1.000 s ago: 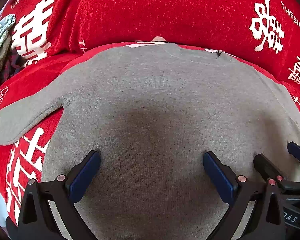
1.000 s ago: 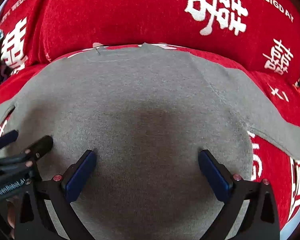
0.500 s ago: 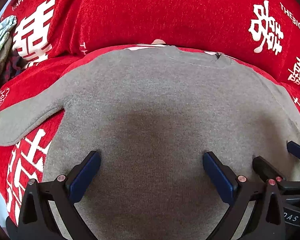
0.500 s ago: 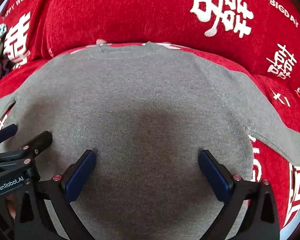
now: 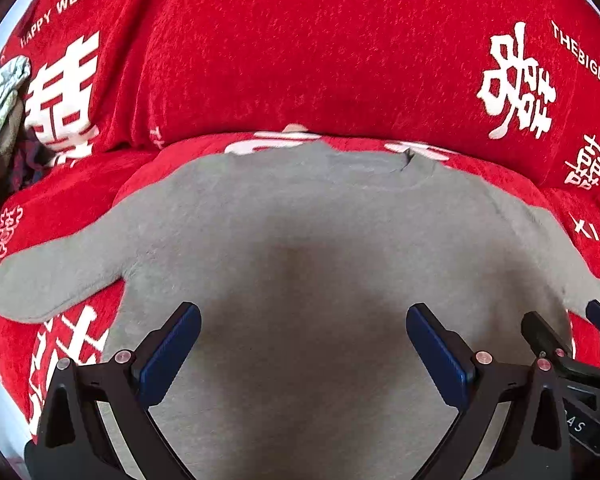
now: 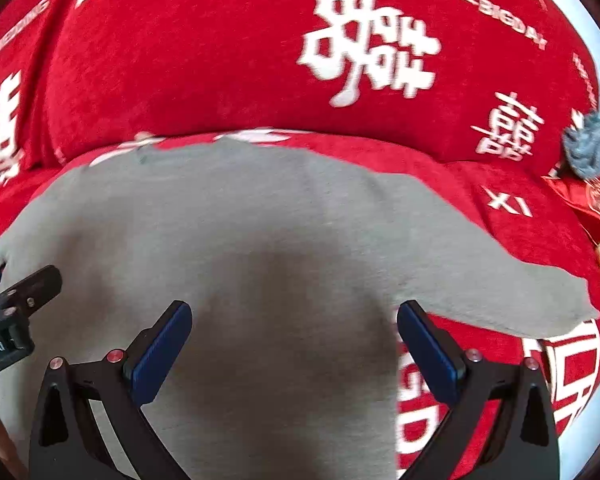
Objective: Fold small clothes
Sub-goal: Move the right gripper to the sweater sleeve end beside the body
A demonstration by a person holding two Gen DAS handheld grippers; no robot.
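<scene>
CHANGE: both views draw back slightly, more red cover shows, right view swings right; garment undisturbed, fold judged not begun | left gripper (image 5: 303,330): released, empty, over grey top (image 5: 300,248) | right gripper (image 6: 294,326): released, empty, near right hem | ROOM: left sleeve (image 5: 56,280) and right sleeve (image 6: 520,292) lie flat on sofa seat (image 5: 60,208), backrest (image 5: 300,60) just beyond collar.
</scene>
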